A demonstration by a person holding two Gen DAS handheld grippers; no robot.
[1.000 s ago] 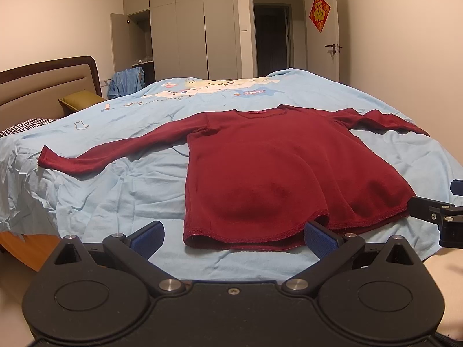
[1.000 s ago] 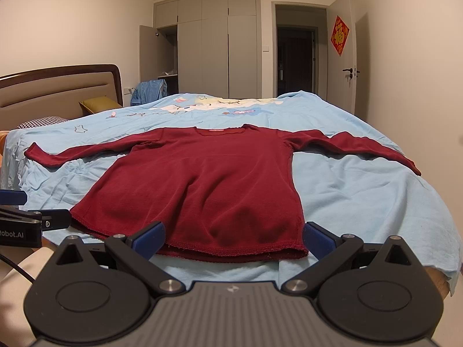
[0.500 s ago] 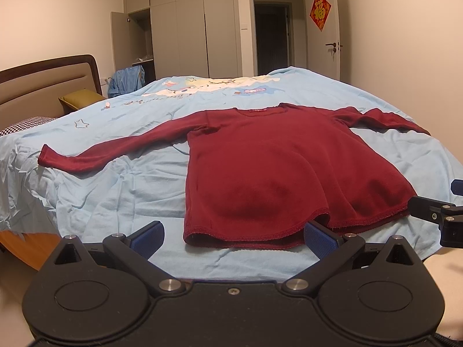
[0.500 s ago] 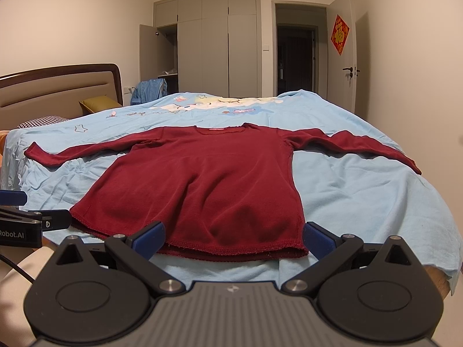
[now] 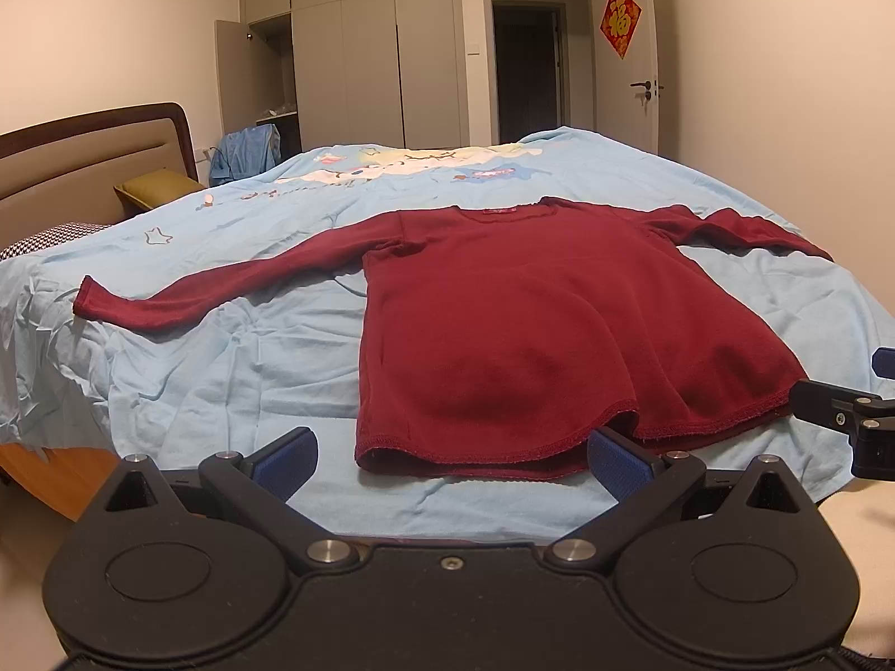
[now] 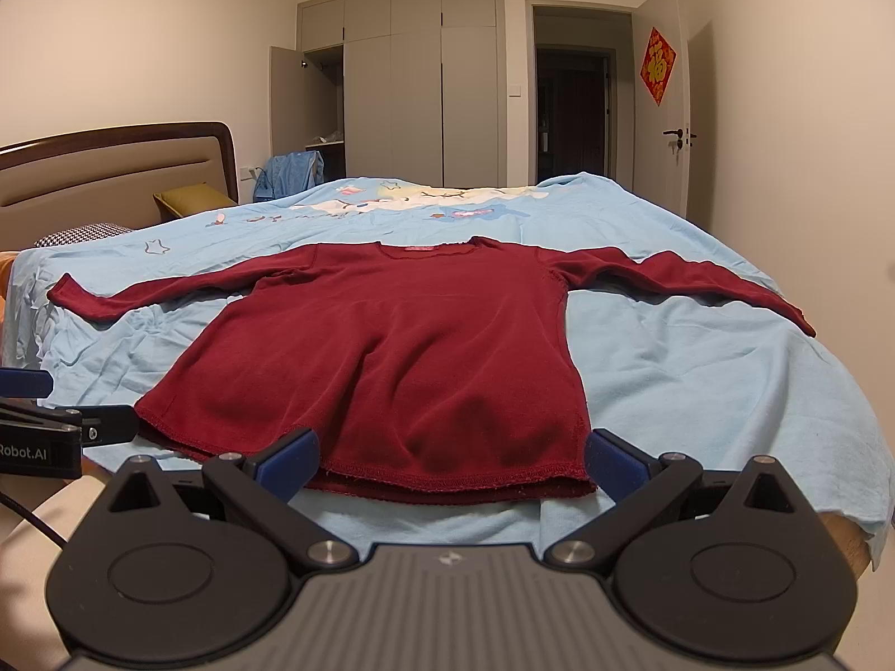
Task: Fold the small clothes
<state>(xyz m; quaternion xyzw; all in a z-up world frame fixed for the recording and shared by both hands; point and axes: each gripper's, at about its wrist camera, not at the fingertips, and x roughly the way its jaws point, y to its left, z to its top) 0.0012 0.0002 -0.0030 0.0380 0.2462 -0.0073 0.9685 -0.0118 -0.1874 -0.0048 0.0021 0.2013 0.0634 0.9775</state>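
A dark red long-sleeved top [image 5: 520,330] [image 6: 403,358] lies flat and face up on the light blue bed sheet [image 5: 224,391] [image 6: 699,380], both sleeves spread out sideways. My left gripper [image 5: 450,456] hovers open just short of the hem, toward its left half. My right gripper [image 6: 450,456] is open too, level with the hem's right half. Neither holds any cloth. Each gripper shows at the edge of the other's view: the right gripper [image 5: 844,408] and the left gripper [image 6: 50,425].
The bed has a brown headboard [image 6: 112,168] at the left with a mustard pillow [image 6: 193,198]. A blue garment [image 6: 291,168] hangs by the open wardrobe [image 6: 403,95]. A doorway and a door with a red ornament [image 6: 659,72] stand at the back right.
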